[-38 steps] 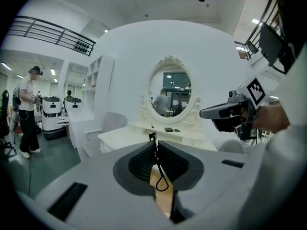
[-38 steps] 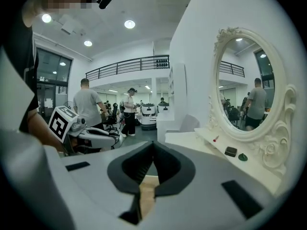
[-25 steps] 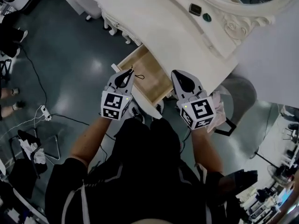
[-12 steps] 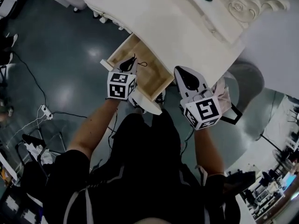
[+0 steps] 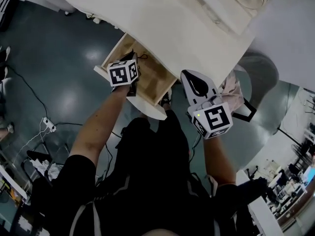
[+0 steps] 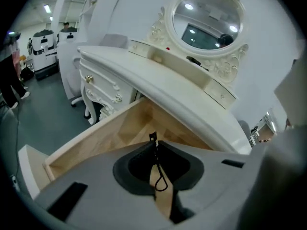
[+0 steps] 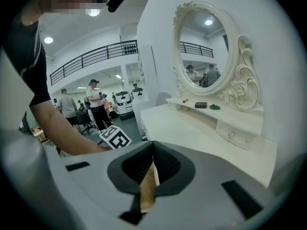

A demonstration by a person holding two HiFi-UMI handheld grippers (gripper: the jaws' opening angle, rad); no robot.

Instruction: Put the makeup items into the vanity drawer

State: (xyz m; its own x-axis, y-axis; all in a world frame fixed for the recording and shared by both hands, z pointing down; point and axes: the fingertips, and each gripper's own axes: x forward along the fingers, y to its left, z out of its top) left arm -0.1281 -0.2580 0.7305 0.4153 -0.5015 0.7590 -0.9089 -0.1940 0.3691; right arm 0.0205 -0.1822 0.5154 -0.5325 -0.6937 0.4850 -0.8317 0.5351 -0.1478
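The left claw is pinched narrow on a thin black makeup item with a small wire loop. The item runs along the seam between the two pads, its tip poking out past them and its loop hanging back toward the camera. In the head view this claw sits over the front left part of the open pale wooden drawer, tilted down into it. I cannot tell whether the black item touches the drawer's floor.

The drawer stands pulled out from under the white vanity counter, and its wooden bottom shows bare around the claw.

The right claw has its pads together at the tips with nothing between them. It hangs off the front edge of the counter, to the right of the drawer and well apart from the left claw. The left claw's marker cube shows low in its view.

Below the oval mirror in a carved white frame, a raised shelf carries three more pieces. They are a small red item, a flat black square case and a dark green oval piece, lined up near one another and well away from both claws.
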